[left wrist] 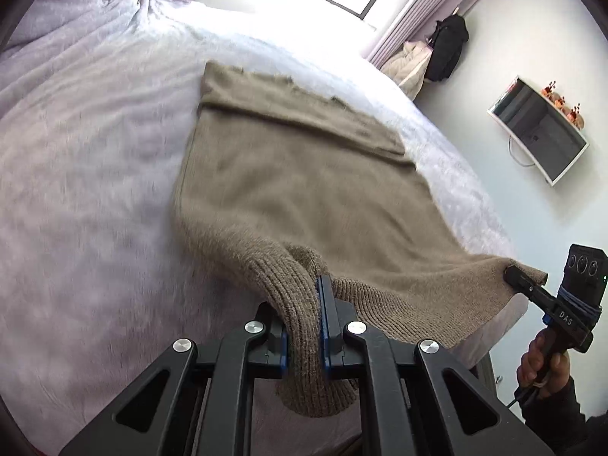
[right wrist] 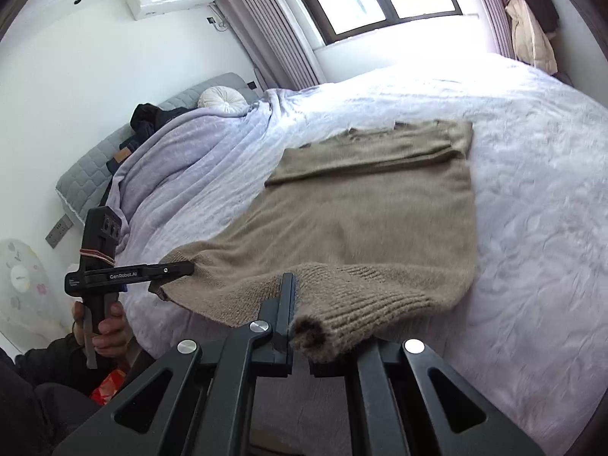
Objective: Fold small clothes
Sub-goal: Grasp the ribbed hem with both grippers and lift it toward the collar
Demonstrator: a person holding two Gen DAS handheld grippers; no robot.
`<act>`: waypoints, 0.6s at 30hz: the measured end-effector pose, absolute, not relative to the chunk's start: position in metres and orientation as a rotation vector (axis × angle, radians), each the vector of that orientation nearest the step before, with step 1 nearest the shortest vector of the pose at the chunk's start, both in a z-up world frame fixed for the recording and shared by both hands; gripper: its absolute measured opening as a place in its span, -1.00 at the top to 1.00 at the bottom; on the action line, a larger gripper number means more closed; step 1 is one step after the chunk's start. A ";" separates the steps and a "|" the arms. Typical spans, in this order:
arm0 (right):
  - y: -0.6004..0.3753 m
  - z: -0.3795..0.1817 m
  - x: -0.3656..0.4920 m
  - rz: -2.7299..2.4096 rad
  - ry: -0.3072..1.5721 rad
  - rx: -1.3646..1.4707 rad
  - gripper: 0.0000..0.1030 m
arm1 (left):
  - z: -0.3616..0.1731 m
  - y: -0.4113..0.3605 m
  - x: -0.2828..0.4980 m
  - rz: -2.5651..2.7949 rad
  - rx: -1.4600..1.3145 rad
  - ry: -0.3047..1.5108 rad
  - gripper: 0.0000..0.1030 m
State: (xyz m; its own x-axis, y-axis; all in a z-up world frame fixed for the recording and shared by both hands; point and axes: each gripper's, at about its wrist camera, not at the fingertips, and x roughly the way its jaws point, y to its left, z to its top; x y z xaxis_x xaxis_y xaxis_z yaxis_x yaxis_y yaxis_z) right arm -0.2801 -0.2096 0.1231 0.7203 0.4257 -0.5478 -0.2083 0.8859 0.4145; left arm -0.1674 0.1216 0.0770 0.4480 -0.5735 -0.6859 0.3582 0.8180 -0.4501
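A tan knit sweater (left wrist: 296,190) lies spread on the bed with a sleeve folded across its far end; it also shows in the right wrist view (right wrist: 372,212). My left gripper (left wrist: 309,296) is shut on the ribbed hem at one near corner, seen from the side in the right wrist view (right wrist: 178,268). My right gripper (right wrist: 302,304) is shut on the ribbed hem at the other near corner and shows in the left wrist view (left wrist: 513,273). The near hem is lifted off the bed between the two grippers.
The bed (left wrist: 95,152) carries a pale lilac fluffy blanket (right wrist: 532,190), bunched near the grey headboard (right wrist: 95,155) with a round white cushion (right wrist: 222,100) and dark clothes (right wrist: 148,117). A white-framed screen (left wrist: 539,129) hangs on the wall. Coats (left wrist: 448,47) hang by the curtains.
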 end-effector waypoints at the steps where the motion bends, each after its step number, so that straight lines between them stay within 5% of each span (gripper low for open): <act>1: -0.210 0.128 -0.277 0.351 0.673 0.332 0.90 | 0.084 0.120 -0.162 -0.583 -0.261 0.932 0.75; 18: -0.235 0.207 -0.171 0.233 0.554 0.295 0.90 | 0.156 0.093 -0.052 -0.546 -0.264 0.845 0.75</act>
